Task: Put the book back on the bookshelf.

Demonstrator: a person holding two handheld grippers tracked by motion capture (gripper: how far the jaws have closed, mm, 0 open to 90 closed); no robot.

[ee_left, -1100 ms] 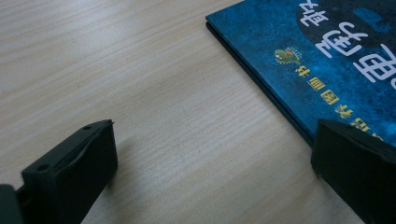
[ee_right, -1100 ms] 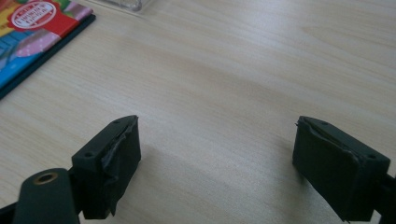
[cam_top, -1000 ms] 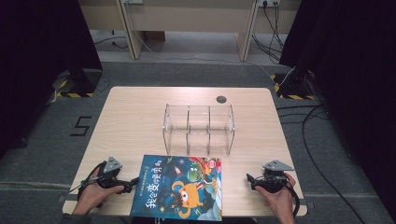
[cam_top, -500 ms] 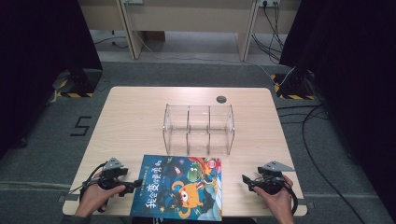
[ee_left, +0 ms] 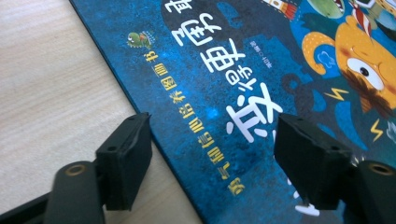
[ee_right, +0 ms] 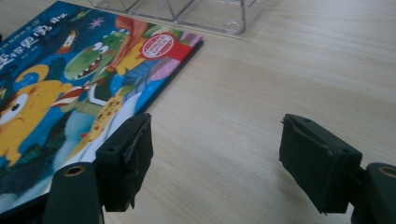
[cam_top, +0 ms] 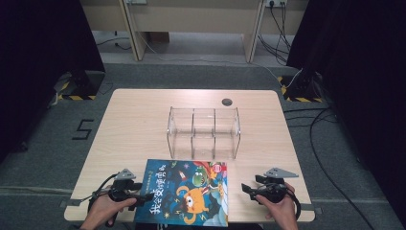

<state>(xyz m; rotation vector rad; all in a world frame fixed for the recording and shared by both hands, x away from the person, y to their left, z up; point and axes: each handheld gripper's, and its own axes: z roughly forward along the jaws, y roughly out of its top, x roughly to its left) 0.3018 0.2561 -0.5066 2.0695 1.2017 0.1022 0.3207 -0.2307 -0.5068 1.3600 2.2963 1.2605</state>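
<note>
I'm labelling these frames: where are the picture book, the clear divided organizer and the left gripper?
picture book [cam_top: 184, 191], high view, middle of its cover.
clear divided organizer [cam_top: 203, 127], high view, its middle compartment wall.
left gripper [ee_left: 212, 140], left gripper view, midway between its tips.

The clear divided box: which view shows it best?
The high view: the clear divided box stands whole behind the picture book, all three compartments visible. The right gripper view catches its near bottom edge; the left gripper view looks at the book.

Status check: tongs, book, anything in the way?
Left tongs closing astride book edge, no grip. Right tongs open over bare table. Clear rack beyond book.
</note>
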